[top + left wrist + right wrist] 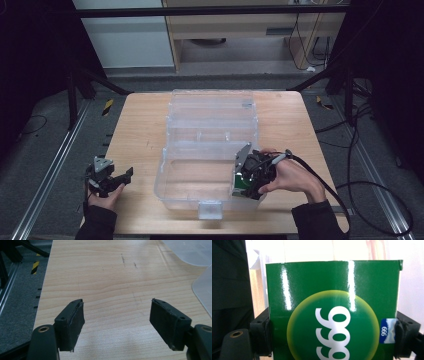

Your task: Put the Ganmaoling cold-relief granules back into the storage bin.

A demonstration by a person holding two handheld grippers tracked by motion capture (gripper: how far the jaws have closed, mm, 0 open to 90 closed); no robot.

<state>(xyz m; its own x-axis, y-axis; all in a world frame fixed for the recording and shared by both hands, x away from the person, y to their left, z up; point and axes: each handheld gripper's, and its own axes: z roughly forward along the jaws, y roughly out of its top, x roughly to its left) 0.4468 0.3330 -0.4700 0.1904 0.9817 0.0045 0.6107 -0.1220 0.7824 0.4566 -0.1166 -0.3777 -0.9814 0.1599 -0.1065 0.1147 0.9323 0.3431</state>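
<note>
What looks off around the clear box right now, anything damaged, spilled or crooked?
Nothing stands out. The clear plastic box sits open and square on the wooden table, with no spill or break that I can make out. The right tool grips the green carton squarely at the box's near right corner. The left tool is open over bare wood.

Box [243,183] inside bin [200,165], right side

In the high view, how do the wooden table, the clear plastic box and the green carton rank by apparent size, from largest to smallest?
1. wooden table, largest.
2. clear plastic box, open on the table and covering much of its middle.
3. green carton, smallest; the right gripper hides part of it as it holds it at the box's near right corner.
</note>
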